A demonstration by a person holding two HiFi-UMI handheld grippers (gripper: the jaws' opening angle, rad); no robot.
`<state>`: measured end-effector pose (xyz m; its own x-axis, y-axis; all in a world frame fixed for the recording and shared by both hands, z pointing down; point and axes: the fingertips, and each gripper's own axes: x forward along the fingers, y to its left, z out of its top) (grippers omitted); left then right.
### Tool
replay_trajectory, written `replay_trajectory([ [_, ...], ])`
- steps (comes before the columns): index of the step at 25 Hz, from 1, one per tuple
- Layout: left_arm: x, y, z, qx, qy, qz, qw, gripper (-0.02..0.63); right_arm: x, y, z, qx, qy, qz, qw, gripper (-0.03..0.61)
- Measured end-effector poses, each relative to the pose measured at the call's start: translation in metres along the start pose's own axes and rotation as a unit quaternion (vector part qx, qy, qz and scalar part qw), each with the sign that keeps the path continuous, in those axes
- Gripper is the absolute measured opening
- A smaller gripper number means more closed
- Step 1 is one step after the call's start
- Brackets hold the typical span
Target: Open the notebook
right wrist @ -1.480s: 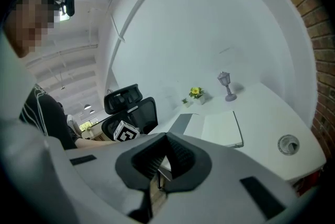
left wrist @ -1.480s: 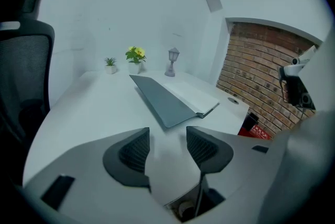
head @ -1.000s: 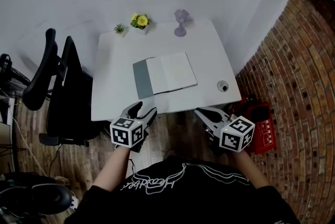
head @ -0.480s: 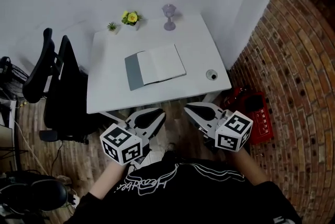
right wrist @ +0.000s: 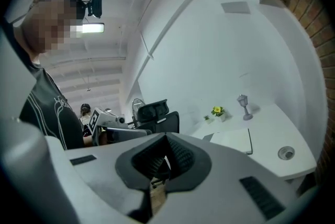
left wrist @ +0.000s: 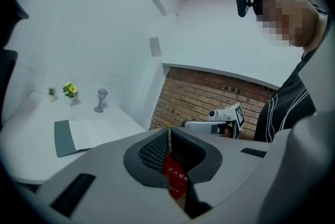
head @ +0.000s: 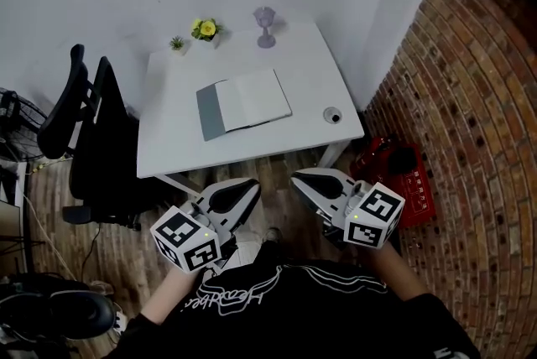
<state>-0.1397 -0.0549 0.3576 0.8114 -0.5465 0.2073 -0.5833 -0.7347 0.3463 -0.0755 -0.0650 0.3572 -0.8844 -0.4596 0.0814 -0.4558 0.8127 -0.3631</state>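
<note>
Forearms reach out from a black shirt at the 6 o'clock edge of the head view. Each ends in a gripper held off the table's near edge, over the wooden floor. The left gripper (head: 248, 188) points toward 1 o'clock and the right gripper (head: 300, 180) toward 11 o'clock, so their tips lean toward each other yet stay apart. The hands themselves are hidden under the marker cubes. The notebook (head: 244, 103) lies open on the white table (head: 312, 70), at 12 o'clock from both grippers and well apart from them. Its grey cover flap is turned out at 9 o'clock, with pale pages at 3 o'clock.

The left gripper view shows its jaws together, having just been closing, with nothing pressed between the pads. A red patch (left wrist: 175, 178) with print shows in the gap below them, and what it is cannot be told. That view also catches the right gripper side-on against a brick wall. The right gripper view shows its own jaws together and empty. At 9 o'clock it shows the left gripper before a black chair (right wrist: 157, 115) and a fan (right wrist: 137, 106). The notebook's pages are too small to read in any view.
</note>
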Motion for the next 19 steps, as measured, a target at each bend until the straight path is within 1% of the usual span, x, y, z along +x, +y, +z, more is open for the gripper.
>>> replay_trajectory([
  [4,-0.004,-0.004,-0.002,-0.004,0.003,0.005,1.0000,0.041,-0.006,0.004,0.000,-0.003,-0.001,-0.003,1.000,0.000],
  [12,-0.008,-0.006,-0.002,0.014,0.010,0.008,0.9998,0.041,-0.010,0.010,0.001,-0.005,-0.001,-0.010,1.000,0.000],
  [19,-0.010,0.003,-0.001,0.001,0.005,0.009,1.0000,0.041,-0.013,0.008,-0.002,0.002,-0.002,-0.026,1.000,0.000],
])
